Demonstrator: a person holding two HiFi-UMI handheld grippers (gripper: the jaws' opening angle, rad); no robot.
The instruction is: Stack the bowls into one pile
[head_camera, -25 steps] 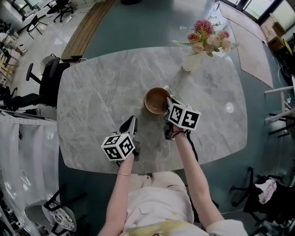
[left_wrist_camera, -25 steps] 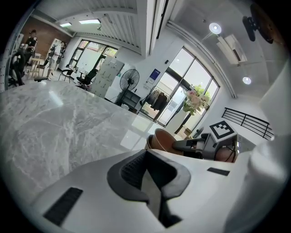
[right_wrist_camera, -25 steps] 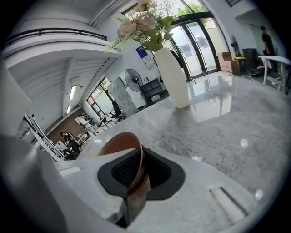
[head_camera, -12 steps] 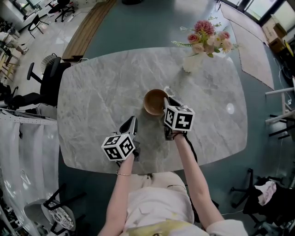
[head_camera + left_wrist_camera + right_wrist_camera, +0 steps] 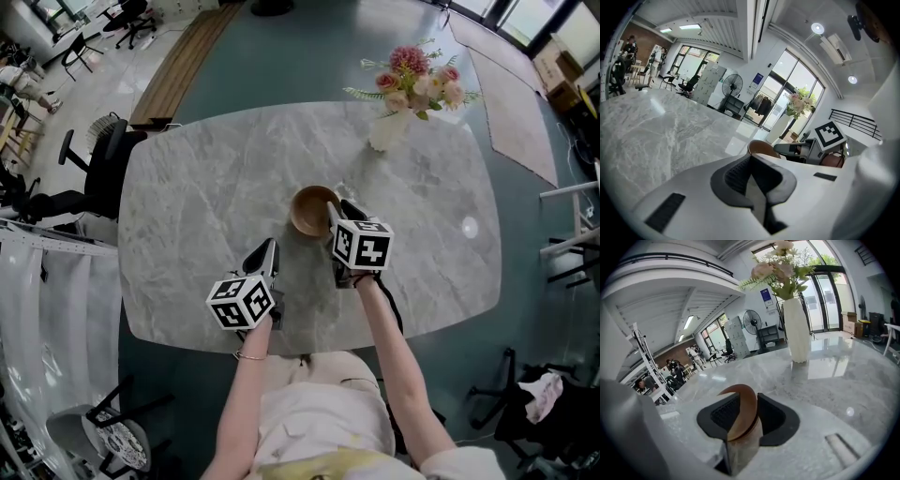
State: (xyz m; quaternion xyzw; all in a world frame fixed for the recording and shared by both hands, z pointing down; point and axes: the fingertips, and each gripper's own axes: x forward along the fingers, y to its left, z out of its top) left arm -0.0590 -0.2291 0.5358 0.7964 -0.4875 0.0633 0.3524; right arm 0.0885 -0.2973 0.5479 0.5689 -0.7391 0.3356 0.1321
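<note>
Brown bowl (image 5: 314, 208), rim between right fingers (image 5: 723, 417) just opening; left fingers (image 5: 737, 174) closed, empty.

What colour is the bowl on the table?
Brown; the bowl shows best in the head view.

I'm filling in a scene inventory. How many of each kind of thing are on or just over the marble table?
Brown bowl: 1 seen; whether more are nested in it cannot be told
White vase with flowers: 1
Grippers: 2, the left gripper and the right gripper, whose jaws have just been opening around the bowl's rim
Total: 4
</note>
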